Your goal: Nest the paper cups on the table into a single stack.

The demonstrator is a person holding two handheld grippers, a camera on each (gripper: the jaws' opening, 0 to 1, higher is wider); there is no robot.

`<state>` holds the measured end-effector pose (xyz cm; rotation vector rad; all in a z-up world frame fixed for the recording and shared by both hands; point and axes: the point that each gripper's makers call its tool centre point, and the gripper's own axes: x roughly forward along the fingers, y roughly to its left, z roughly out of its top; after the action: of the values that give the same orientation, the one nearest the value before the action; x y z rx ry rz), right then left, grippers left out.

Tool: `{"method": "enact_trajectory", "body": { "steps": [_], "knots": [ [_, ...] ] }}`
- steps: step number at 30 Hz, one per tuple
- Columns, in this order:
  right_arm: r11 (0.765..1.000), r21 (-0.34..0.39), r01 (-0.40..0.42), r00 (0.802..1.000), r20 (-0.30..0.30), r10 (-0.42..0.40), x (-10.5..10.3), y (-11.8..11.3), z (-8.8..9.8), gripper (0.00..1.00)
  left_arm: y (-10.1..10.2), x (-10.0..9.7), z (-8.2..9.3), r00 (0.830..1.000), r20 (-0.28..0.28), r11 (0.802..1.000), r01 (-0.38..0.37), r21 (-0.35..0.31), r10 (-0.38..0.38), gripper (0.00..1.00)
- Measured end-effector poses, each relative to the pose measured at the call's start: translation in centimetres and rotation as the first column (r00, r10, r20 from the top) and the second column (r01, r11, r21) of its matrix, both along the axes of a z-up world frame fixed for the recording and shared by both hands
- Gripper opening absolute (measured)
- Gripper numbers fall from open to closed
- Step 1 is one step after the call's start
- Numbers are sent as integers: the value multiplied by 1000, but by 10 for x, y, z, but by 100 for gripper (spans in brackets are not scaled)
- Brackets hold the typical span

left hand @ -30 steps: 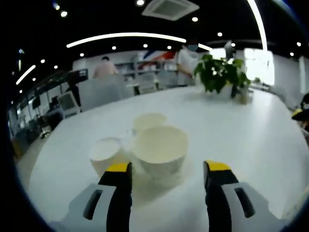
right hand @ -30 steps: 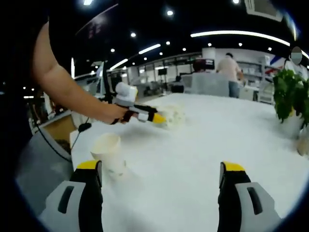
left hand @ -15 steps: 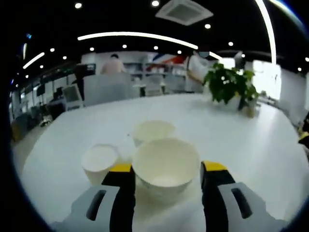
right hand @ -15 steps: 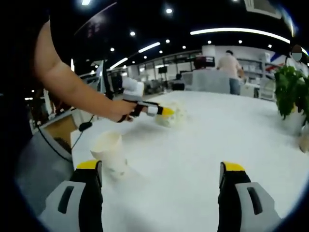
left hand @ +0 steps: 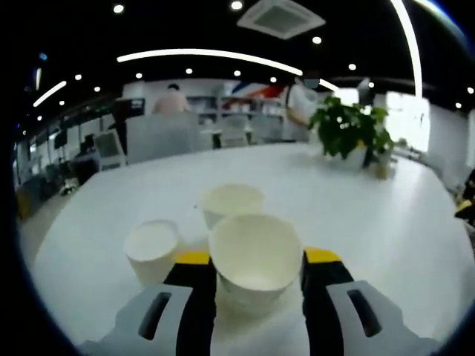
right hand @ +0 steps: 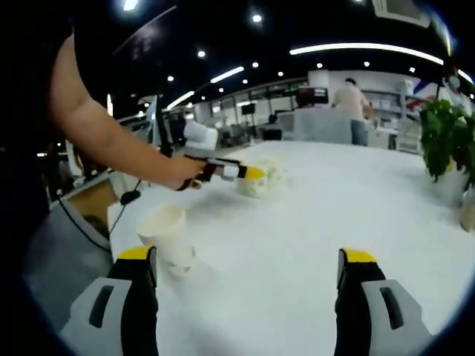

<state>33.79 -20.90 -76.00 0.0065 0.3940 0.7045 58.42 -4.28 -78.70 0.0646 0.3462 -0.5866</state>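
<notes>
Left gripper (left hand: 256, 259): jaws closed against nearest paper cup (left hand: 254, 252), apparently gripped. Second cup (left hand: 231, 202) just beyond, third cup (left hand: 152, 248) to its left. Right gripper (right hand: 249, 263): jaws held wide, nothing between; lone cup (right hand: 168, 233) stood by left jaw on white table (right hand: 312, 215).

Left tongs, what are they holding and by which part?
The left tongs hold the nearest paper cup by its side walls, below the rim.
</notes>
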Motion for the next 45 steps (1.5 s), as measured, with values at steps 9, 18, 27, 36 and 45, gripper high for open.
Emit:
{"method": "enact_trajectory", "body": {
  "steps": [9,18,27,36,45],
  "knots": [
    [1000,-5,1,1000,-2,-1,-3,0,0,100,-2,-5,9,999,13,999,39,-2,-39,43],
    [1000,-10,9,1000,2,-8,-1,-2,0,100,-10,-13,15,994,-28,994,106,-18,-106,42],
    [1000,-10,14,1000,10,-14,4,-3,5,100,-7,-10,40,992,-9,992,123,-28,-123,43],
    [1000,-8,11,1000,16,-11,5,-1,9,100,-5,-8,68,988,-4,987,154,-51,-155,42],
    [1000,-11,7,1000,23,-6,6,1,11,100,0,-2,103,984,25,983,176,-48,-175,42]
  ]
}}
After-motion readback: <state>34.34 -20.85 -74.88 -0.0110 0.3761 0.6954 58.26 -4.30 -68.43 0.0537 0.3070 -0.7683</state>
